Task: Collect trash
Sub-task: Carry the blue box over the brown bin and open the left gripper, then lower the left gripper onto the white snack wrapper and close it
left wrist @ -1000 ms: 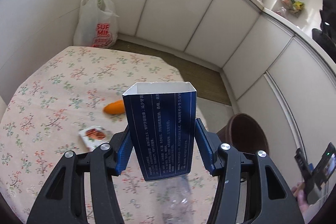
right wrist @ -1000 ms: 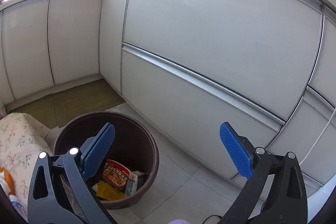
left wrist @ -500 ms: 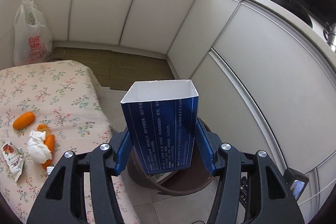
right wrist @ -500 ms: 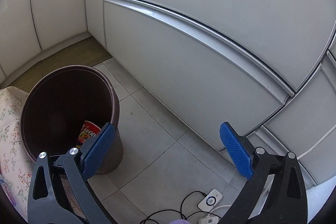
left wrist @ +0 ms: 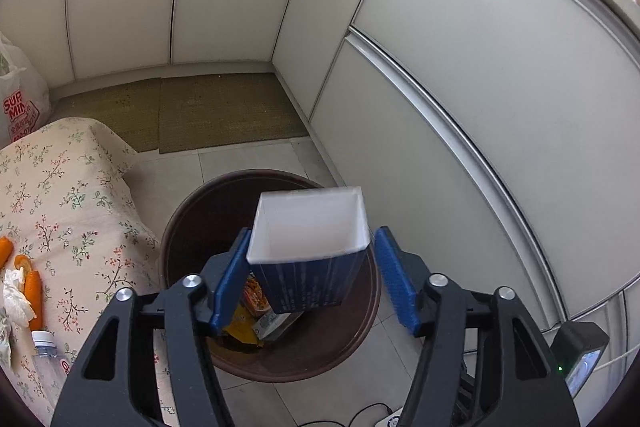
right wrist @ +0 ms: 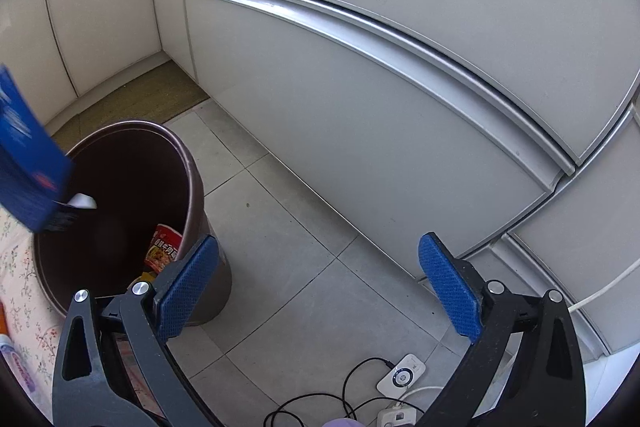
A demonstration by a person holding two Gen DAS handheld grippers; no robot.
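- At the left edge of the left wrist view, we see a floral tablecloth (left wrist: 68, 211) with orange peels (left wrist: 32, 291), a crumpled tissue (left wrist: 14, 299) and a plastic bottle (left wrist: 46, 359).
- Our left gripper (left wrist: 310, 277) has its jaws spread; the blue carton (left wrist: 308, 259), open white mouth toward us, sits between the pads over the brown trash bin (left wrist: 188, 219), apparently loose.
- The bin holds food wrappers (left wrist: 252, 303).
- Our right gripper (right wrist: 320, 291) is wide and empty above the floor tiles (right wrist: 280, 291), beside the bin.
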